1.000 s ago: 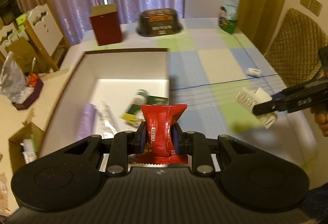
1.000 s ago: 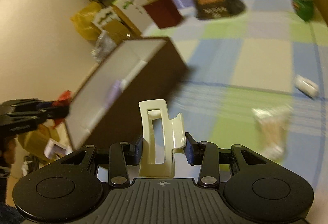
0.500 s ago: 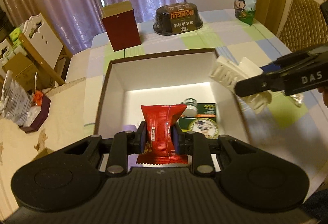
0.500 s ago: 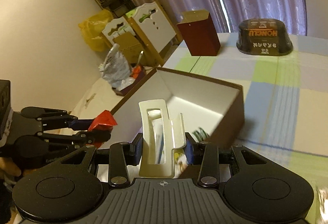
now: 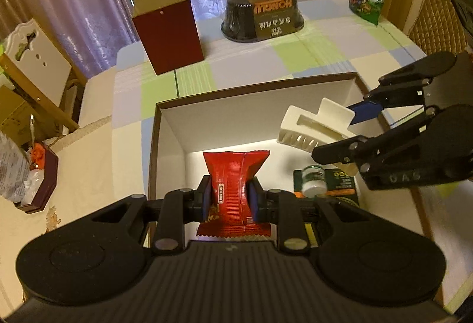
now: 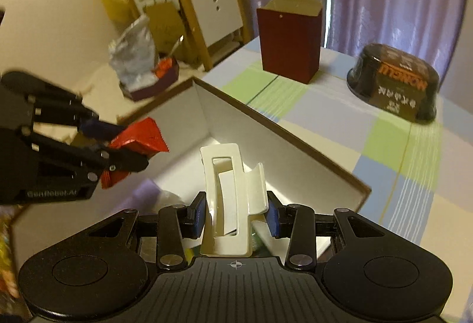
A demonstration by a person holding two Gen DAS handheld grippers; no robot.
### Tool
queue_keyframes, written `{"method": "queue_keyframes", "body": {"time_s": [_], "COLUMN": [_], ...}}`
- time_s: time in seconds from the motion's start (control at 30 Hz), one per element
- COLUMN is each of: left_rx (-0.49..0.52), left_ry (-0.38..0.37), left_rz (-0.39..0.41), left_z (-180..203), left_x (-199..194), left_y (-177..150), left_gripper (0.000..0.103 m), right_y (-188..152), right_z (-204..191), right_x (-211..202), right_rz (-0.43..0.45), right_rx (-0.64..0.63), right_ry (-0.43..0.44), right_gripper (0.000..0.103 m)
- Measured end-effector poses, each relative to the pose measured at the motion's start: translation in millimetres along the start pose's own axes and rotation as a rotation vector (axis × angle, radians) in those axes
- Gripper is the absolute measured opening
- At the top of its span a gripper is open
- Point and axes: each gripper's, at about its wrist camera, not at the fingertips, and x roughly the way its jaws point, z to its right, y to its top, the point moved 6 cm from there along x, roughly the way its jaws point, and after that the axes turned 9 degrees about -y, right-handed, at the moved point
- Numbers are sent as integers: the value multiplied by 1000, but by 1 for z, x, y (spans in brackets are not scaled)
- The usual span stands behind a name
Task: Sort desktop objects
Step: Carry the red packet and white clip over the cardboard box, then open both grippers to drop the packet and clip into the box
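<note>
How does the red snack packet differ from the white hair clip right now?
The red snack packet is a soft, crinkled foil wrapper; the white hair clip is rigid, toothed plastic. The packet sits in the left hand-held gripper, the clip in the right hand-held gripper. Both are pinched and held above the open box.

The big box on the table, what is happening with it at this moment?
A person holds two grippers over the open box. The left gripper is shut on a red snack packet, and the right gripper is shut on a white hair claw clip. Neither is released yet. A small jar and other items already lie inside.
</note>
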Motion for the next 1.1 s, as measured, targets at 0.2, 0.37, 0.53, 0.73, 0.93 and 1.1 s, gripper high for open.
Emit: {"method": "queue_keyframes", "body": {"time_s": [0.2,0.37,0.53,0.73,0.93,1.1], "left_rx": [4,0,9,22,33,37], "left_ry": [-10,-24,-29,-31,-33,-18], "left_rz": [-44,-65,-77,-83,-73,-67], "left_z": [-9,-13,-16,-18,-19,-20], "left_x": [30,45,54,61,67,74], "left_y": [4,6,7,11,17,20], "left_gripper": [21,21,21,21,21,27], "right_y": [-3,-2,-1,1,5,6], "right_z": [-5,-4,-5,-5,-4,-5], "right_x": [30,44,50,58,63,64], "right_rz": [-49,-63,-76,-83,-75,-70], "right_rx": [-50,-66,-107,-112,-112,-107], "right_ry": [-25,-17,-23,-28,-39,-46], "right_gripper": [40,40,40,40,40,46]}}
